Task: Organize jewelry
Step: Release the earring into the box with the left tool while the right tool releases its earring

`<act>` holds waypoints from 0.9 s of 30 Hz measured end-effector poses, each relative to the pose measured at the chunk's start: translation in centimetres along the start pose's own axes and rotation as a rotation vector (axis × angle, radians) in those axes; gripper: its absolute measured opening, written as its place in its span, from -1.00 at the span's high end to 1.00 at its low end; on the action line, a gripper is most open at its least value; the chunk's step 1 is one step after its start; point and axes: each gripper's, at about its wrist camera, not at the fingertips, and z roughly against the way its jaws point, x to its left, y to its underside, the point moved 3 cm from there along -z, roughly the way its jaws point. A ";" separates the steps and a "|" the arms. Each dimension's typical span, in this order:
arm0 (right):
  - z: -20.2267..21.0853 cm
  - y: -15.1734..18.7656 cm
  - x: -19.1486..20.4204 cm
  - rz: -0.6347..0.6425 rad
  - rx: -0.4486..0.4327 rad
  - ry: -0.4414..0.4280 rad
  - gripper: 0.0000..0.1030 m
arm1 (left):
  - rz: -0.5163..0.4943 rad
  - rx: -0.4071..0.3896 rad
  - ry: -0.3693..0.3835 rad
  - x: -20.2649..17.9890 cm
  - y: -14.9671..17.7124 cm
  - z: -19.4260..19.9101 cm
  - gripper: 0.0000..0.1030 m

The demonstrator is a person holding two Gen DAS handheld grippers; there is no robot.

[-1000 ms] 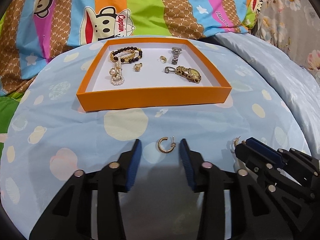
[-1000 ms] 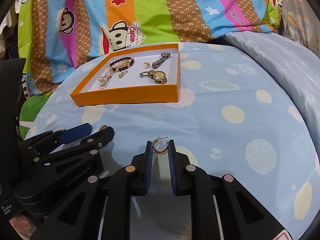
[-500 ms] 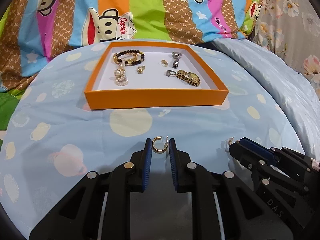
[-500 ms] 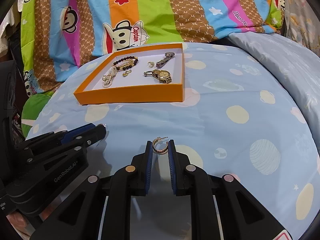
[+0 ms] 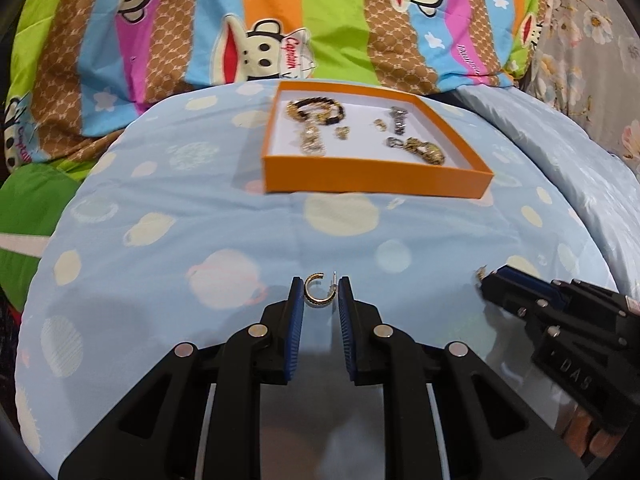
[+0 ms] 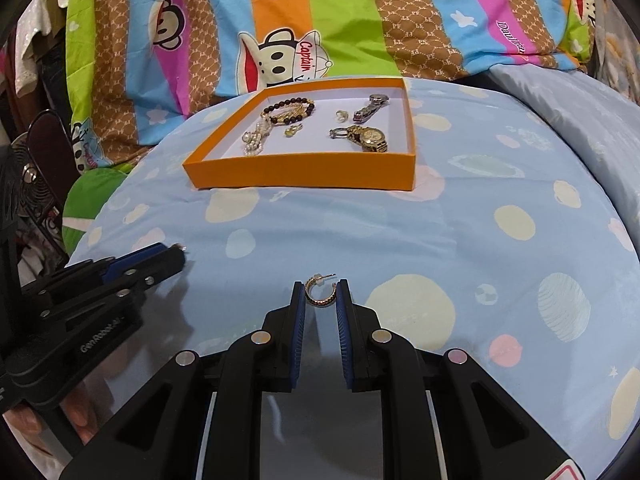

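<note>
My left gripper (image 5: 319,294) is shut on a gold hoop earring (image 5: 316,295) and holds it above the blue spotted bedding. My right gripper (image 6: 320,295) is shut on a second gold hoop earring (image 6: 319,295). Each gripper shows in the other's view: the right one at the right edge (image 5: 486,280), the left one at the left edge (image 6: 180,254). An orange tray (image 5: 372,178) lies ahead on the bed with a bead bracelet (image 5: 316,110), a pearl piece (image 5: 312,140), a gold watch (image 5: 426,150) and small rings. The tray also shows in the right wrist view (image 6: 304,174).
A striped monkey-print quilt (image 5: 280,32) rises behind the tray. A pale blue pillow (image 5: 560,148) lies at the right. A person's fingers (image 6: 76,412) show at the lower left under the left gripper.
My left gripper has closed on its earring and lifted it, moving back and left from the tray. My right gripper has stayed shut on its earring and risen a little.
</note>
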 end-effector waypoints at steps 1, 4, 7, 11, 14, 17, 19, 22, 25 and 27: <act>-0.1 0.1 0.1 0.005 0.003 0.001 0.72 | 0.009 0.005 0.000 0.4 0.2 0.1 0.67; -0.2 0.2 0.3 0.014 0.011 0.004 0.72 | 0.047 0.017 -0.003 1.8 0.6 0.3 0.67; -0.3 0.2 0.3 0.012 0.016 0.003 0.72 | 0.046 0.025 -0.007 1.9 0.8 0.3 0.67; -0.4 0.2 0.3 0.020 0.017 0.013 0.72 | 0.031 0.028 -0.013 1.7 0.9 0.2 0.67; -0.2 0.3 0.3 0.009 0.018 -0.001 0.72 | 0.024 0.028 -0.010 1.6 0.8 0.2 0.67; 0.1 0.4 0.6 0.005 0.016 -0.009 0.72 | 0.002 0.019 -0.023 1.3 0.7 0.5 0.67; 0.3 0.5 0.9 0.008 0.012 -0.009 0.72 | -0.018 0.005 -0.033 0.9 0.6 0.8 0.68; 0.7 0.4 1.4 0.015 0.007 -0.016 0.72 | -0.040 -0.007 -0.034 0.3 0.3 1.4 0.67; 1.1 0.1 1.9 0.028 -0.002 -0.021 0.72 | -0.058 -0.020 -0.037 -0.1 0.0 2.0 0.67; 1.5 -0.2 2.2 0.038 -0.012 -0.025 0.72 | -0.069 -0.033 -0.038 -0.3 -0.5 2.5 0.67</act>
